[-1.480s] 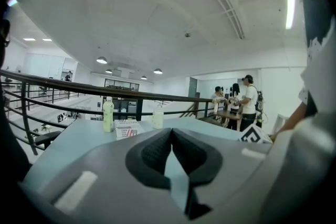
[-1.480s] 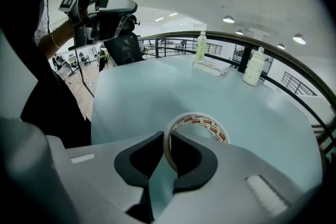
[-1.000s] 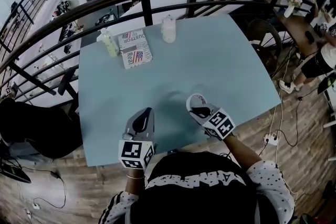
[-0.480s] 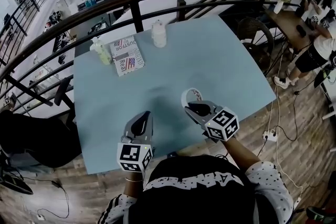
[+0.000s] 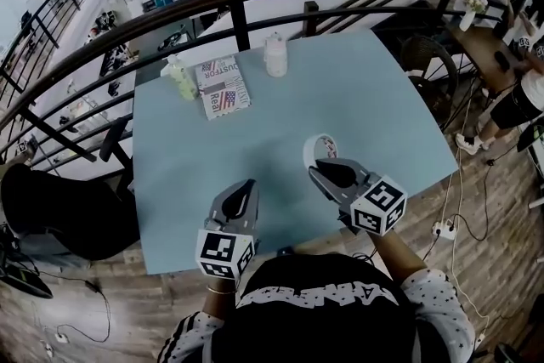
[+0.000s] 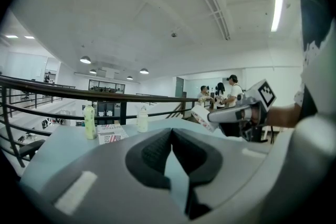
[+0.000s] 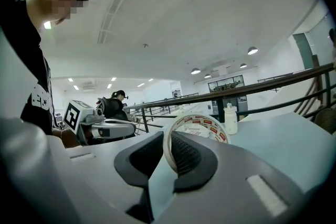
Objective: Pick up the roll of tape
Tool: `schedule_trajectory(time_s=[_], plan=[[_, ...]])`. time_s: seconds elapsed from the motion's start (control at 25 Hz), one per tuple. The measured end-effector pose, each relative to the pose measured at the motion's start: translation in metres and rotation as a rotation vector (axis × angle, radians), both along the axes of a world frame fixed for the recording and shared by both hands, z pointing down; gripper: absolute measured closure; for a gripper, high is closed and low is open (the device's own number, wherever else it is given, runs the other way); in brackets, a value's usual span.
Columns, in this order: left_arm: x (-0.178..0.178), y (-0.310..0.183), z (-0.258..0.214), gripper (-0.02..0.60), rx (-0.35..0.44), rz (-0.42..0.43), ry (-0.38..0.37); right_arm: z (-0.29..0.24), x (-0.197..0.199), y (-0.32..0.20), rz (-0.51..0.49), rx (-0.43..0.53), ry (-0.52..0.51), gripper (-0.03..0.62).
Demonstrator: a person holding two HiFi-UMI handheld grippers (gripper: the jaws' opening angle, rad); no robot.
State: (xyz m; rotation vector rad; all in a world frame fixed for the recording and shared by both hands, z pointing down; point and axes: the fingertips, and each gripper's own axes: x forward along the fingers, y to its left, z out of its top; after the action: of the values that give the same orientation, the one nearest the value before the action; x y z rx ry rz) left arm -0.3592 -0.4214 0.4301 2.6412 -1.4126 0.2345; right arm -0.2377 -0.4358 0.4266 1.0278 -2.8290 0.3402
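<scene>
- The right gripper (image 5: 317, 169) has the tape (image 5: 323, 147) pinched by its wall. One jaw sits inside the ring and one outside, so the jaws are narrowly parted, closed on the tape's thickness.
- The tape stands upright at the jaw tips, rising just ahead of them. Its hole faces sideways, across the jaws.
- The tape is over the near right part of the table (image 5: 391, 110) and appears to be clear of its surface. Any further lift is straight up, I judge.
- The left gripper (image 5: 247, 187) is to the left, near but apart from the tape. Its jaws are together with nothing in them.
- The tape is a thin white ring, part used, with small red labels printed around its inner face.
</scene>
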Motion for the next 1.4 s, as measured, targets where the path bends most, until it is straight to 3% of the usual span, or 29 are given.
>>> schedule_trajectory(time_s=[0.64, 0.8, 0.92, 1.08, 1.28, 1.4], plan=[[-0.007, 0.01, 0.001, 0.581, -0.03, -0.027, 0.002, -0.016, -0.002, 0.003, -0.019, 0.03, -0.044, 0.542], [-0.007, 0.007, -0.001, 0.581, -0.006, -0.036, 0.009, -0.015, -0.002, 0.002, -0.018, 0.028, -0.045, 0.542], [-0.005, 0.01, 0.002, 0.581, -0.036, -0.029, 0.008, -0.014, -0.002, 0.003, -0.021, 0.026, -0.043, 0.542], [-0.005, 0.008, -0.001, 0.581, 0.002, -0.034, 0.014, -0.015, -0.001, 0.005, -0.019, 0.029, -0.04, 0.542], [0.003, 0.017, 0.001, 0.581, -0.052, -0.018, 0.002, -0.018, 0.005, 0.009, -0.016, 0.033, -0.043, 0.542], [0.003, 0.012, -0.004, 0.581, 0.01, -0.033, 0.01, -0.019, 0.008, 0.01, -0.016, 0.026, -0.04, 0.542]])
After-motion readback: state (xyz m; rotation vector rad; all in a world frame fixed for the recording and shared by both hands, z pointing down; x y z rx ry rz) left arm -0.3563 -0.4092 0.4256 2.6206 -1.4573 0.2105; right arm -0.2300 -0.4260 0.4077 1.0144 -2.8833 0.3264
